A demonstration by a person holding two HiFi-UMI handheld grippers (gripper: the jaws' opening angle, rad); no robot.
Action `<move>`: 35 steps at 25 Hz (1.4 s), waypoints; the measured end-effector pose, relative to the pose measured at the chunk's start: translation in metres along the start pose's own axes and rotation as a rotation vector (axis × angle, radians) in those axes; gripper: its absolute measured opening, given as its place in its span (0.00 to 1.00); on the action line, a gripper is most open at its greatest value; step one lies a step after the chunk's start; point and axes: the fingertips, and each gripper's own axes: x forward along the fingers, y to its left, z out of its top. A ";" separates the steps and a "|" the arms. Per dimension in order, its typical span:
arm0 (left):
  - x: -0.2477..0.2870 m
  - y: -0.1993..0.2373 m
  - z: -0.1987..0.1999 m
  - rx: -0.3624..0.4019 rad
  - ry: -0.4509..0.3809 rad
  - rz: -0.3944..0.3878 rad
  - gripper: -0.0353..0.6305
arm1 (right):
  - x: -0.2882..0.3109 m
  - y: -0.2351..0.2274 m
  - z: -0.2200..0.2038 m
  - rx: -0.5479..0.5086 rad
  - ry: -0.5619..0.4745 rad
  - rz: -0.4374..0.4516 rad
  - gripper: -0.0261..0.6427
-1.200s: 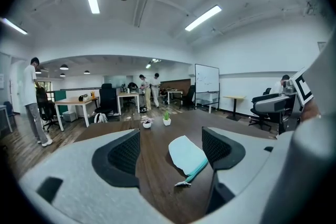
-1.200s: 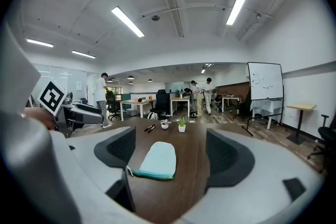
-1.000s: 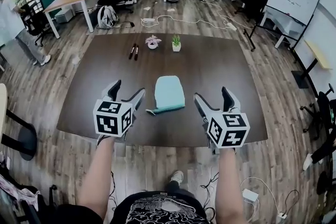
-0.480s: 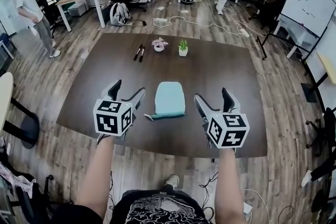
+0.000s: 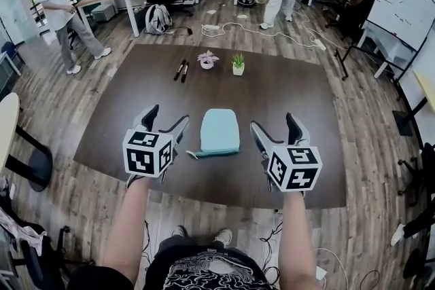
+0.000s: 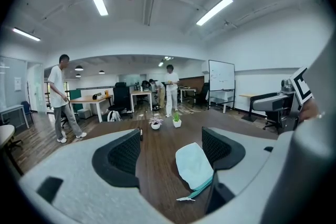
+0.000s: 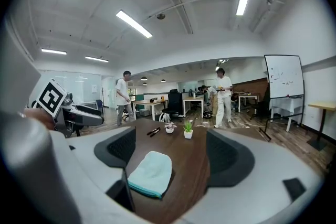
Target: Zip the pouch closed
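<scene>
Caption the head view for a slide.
Left gripper and right gripper, both open, flank a pale blue pouch lying on a dark table.

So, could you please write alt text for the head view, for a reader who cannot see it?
A pale teal pouch lies on a dark brown table, untouched, between the open left hand-held gripper and open right hand-held gripper. Two small potted plants and two markers sit near the far edge; people stand in the office behind.

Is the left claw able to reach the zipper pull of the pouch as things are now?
Probably yes. The left claw is open and empty, the zipper pull sticks out at the near left corner of the pouch, close beside it, and nothing lies between.
</scene>
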 end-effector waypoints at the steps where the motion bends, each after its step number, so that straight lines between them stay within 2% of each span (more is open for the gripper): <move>1: 0.001 0.002 0.002 0.001 -0.003 -0.003 0.56 | 0.001 0.001 0.001 0.000 -0.001 -0.003 0.66; 10: 0.014 0.020 0.009 0.027 -0.013 -0.073 0.56 | 0.012 0.018 0.006 0.011 -0.008 -0.047 0.66; 18: 0.022 0.025 0.000 0.040 0.014 -0.127 0.56 | 0.018 0.033 -0.001 0.019 0.011 -0.060 0.66; 35: 0.041 0.013 -0.072 0.066 0.140 -0.252 0.56 | 0.030 0.063 -0.069 0.058 0.130 -0.049 0.66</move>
